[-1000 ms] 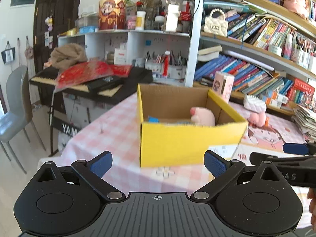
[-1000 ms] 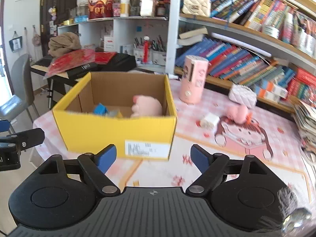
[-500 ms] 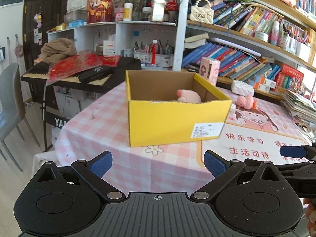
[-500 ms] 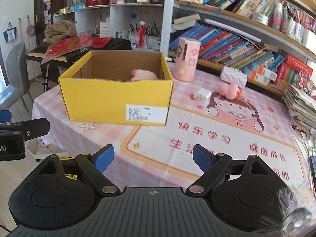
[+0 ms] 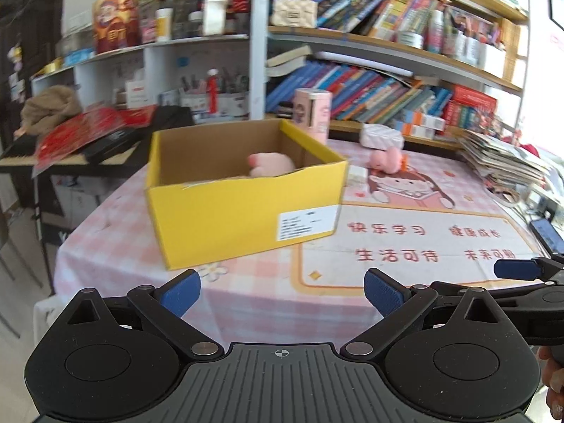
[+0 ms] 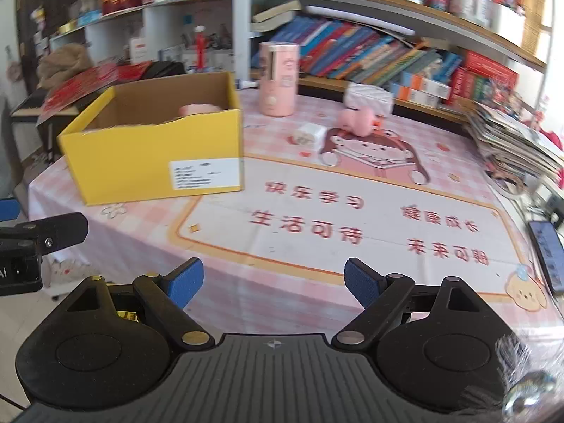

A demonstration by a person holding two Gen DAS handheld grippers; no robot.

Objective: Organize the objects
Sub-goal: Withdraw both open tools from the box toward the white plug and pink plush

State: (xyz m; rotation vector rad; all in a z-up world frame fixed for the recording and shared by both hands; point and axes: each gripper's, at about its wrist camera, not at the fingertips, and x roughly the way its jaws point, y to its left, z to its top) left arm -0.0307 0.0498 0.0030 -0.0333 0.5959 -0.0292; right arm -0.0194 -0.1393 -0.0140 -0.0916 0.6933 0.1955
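Observation:
A yellow cardboard box (image 5: 246, 208) (image 6: 155, 162) stands open on the pink checked table, with a pink plush toy (image 5: 271, 164) (image 6: 197, 109) inside. Behind and right of it stand a pink cylinder (image 6: 279, 77), a small white box (image 6: 310, 133), a second pink plush (image 6: 359, 118) and a white quilted pouch (image 6: 370, 95). My left gripper (image 5: 282, 290) is open and empty, off the table's near edge. My right gripper (image 6: 273, 282) is open and empty over the near edge, right of the box.
Bookshelves (image 6: 405, 53) run behind the table. A stack of magazines (image 6: 518, 144) and a phone (image 6: 548, 253) lie at the right edge. A keyboard with red packets (image 5: 88, 134) stands to the left.
Both grippers have pulled back and away from the box, which now looks smaller and farther. Both views have swung to the right, and more of the table mat shows.

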